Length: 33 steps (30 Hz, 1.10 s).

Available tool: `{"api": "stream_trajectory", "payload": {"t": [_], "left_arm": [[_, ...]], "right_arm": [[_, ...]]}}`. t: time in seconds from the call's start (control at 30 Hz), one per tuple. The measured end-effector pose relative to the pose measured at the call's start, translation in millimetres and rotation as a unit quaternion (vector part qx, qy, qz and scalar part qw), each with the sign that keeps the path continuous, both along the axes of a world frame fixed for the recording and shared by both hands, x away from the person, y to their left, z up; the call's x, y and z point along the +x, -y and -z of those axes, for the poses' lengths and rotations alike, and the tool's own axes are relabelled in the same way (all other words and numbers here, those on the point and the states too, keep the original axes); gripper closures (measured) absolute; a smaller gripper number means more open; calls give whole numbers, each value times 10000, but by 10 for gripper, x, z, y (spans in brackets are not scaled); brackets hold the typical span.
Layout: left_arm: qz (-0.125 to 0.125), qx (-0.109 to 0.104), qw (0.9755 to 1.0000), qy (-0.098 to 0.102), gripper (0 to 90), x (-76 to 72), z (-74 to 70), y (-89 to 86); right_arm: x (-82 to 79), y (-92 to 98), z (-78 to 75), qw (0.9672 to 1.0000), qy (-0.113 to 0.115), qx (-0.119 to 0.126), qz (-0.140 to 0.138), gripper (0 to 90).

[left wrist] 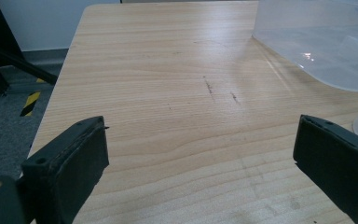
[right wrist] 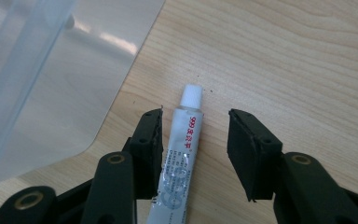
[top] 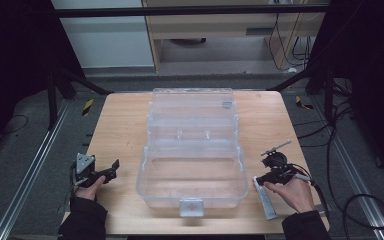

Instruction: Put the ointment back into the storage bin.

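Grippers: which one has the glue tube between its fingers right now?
The right gripper. The white-capped tube lies on the table between its fingers, close to one, with a gap to the other. The left gripper stands wide open over bare wood.

The left claw (top: 111, 169) rests at seven o'clock with jaws wide apart, the right claw (top: 263, 186) at five o'clock, jaws partly apart and pointing down.

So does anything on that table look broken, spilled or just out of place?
Nothing looks spilled or broken. The clear plastic box sits open and empty in the middle of the table. A small tube with a white cap lies flat beside it, between the right gripper's fingers. The wood bears only a few dark scuff marks.
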<state>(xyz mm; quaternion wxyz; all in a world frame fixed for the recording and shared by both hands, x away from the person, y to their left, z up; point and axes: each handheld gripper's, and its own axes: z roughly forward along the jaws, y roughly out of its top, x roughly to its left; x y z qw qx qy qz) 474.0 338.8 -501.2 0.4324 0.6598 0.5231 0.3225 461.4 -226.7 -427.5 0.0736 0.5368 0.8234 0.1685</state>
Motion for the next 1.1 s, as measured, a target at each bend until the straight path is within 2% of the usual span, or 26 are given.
{"api": "stream_trajectory", "payload": {"t": [0.23, 0.87, 0.97, 1.1], "left_arm": [[1, -2, 10000, -1, 26, 1, 1, -1], [2, -7, 10000, -1, 26, 1, 0, -2], [0, -9, 10000, -4, 26, 1, 0, -3], [-1, -11, 10000, -4, 26, 0, 0, -4]], "right_arm": [[-1, 9, 111, 9997, -261, 5, -3, 577], [55, -90, 285, 9978, -578, -256, -179, 620], [67, -103, 312, 9973, -625, -358, -172, 647], [77, -117, 332, 9968, -692, -353, -187, 672]]}}
